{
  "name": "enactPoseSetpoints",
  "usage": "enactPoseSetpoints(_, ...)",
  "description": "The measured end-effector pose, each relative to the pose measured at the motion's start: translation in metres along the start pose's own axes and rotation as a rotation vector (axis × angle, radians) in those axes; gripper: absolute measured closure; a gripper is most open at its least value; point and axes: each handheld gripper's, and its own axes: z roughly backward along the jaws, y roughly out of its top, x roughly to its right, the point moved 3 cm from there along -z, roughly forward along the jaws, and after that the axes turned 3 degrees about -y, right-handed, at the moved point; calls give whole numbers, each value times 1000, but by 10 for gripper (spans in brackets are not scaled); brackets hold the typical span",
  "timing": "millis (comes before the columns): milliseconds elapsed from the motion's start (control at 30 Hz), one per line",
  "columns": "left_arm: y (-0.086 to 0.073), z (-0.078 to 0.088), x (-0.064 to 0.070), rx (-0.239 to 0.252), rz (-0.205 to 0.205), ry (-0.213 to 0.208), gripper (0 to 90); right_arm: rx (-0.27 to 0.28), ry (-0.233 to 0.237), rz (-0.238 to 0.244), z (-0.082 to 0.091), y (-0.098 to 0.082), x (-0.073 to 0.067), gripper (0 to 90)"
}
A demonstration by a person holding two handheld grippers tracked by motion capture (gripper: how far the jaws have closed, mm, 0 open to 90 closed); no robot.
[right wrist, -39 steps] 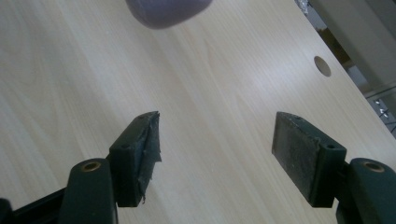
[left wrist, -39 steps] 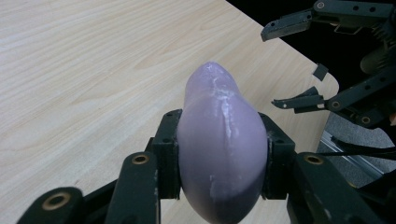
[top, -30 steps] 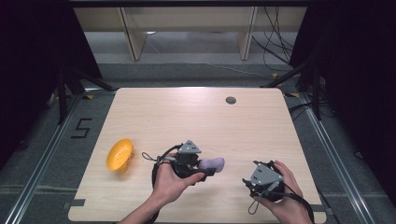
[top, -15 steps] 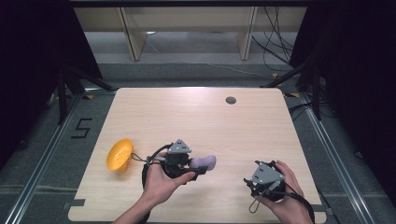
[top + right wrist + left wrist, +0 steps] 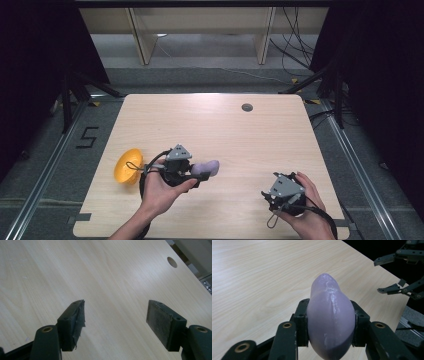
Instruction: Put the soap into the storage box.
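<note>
We see the left hand-held gripper (image 5: 202,172) clamped on a purple eggplant-shaped piece (image 5: 329,320), carried over the bench (image 5: 210,125) toward its 7 o'clock corner. An orange bowl (image 5: 127,166) sits at the bench's 8 o'clock edge. Our right hand-held gripper (image 5: 115,323) hangs with jaws spread wide, holding nothing, near 5 o'clock.

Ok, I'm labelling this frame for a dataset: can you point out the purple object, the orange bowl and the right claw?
purple object (image 5: 329,322): left gripper view, on its smooth middle between the pads.
orange bowl (image 5: 126,166): high view, on its inner wall.
right claw (image 5: 115,323): right gripper view, midway between its open fingertips.
</note>
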Motion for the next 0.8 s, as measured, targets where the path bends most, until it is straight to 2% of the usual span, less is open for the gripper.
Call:
enactPoseSetpoints(167,0,8,-9,15,14,14,584,-9,-4,-18,0,-1,-1,315)
enactPoseSetpoints(233,0,10,-12,19,18,32,584,-9,-3,-20,0,-2,-1,314)
enactPoseSetpoints(267,0,12,-14,22,20,24,584,-9,5,-10,0,-2,-1,313)
enactPoseSetpoints(300,0,14,-17,14,9,41,584,-4,9,1,0,-2,0,313)
enactPoseSetpoints(333,0,15,-17,31,25,34,584,-2,7,5,0,-3,0,313)
enactPoseSetpoints(500,0,23,-25,32,14,65,584,-4,-2,-8,1,-5,2,312)
enactPoseSetpoints(533,-1,26,-27,46,34,68,584,-3,-2,-9,1,-5,2,312)
enactPoseSetpoints(667,-3,32,-32,52,34,88,584,-5,-3,-12,3,-6,2,311)
enactPoseSetpoints(733,-4,34,-34,37,21,85,584,-4,-2,-10,2,-6,2,311)
enactPoseSetpoints(767,-5,35,-35,55,39,104,584,-6,-3,-9,2,-7,2,310)
enactPoseSetpoints(800,-6,37,-36,42,34,102,584,-3,-3,-10,2,-7,2,310)
